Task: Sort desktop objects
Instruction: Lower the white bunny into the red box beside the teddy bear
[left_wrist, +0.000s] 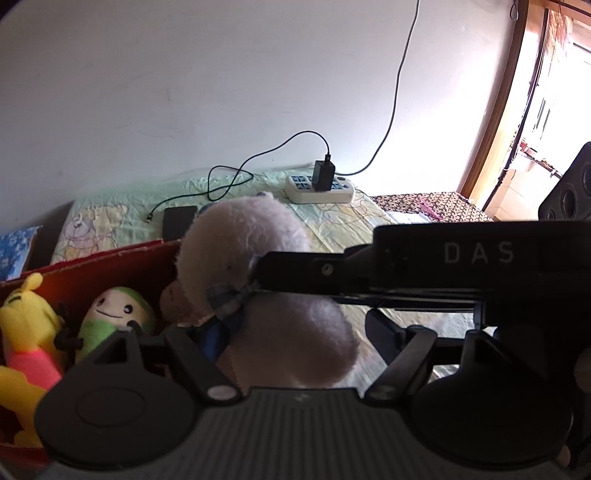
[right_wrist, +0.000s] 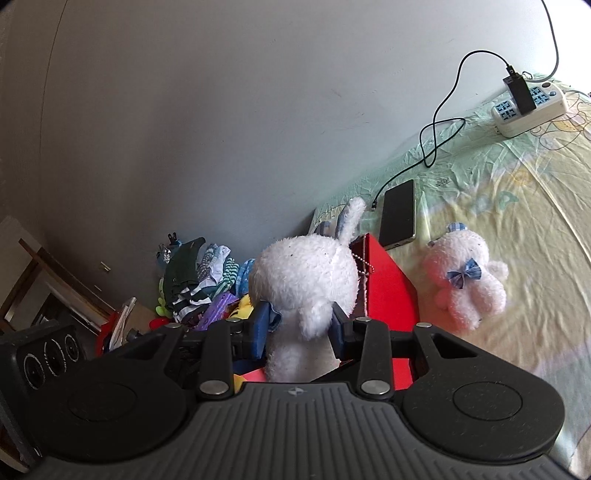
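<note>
One plush (right_wrist: 306, 280), clenched in our right gripper (right_wrist: 299, 332) above the rim of the red box (right_wrist: 388, 280), left gripper (left_wrist: 295, 328) spread empty nearby: released here, we judge, it could tumble outside onto the bed (right_wrist: 517, 206).

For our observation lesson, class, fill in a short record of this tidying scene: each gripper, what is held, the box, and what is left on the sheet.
right gripper: shut on white rabbit plush
left gripper: fingers either side of the rabbit's lower body; contact unclear
red box: open, beside and below the rabbit
in box: yellow plush, green plush
on sheet: small bear with blue bow, phone, power strip
</note>
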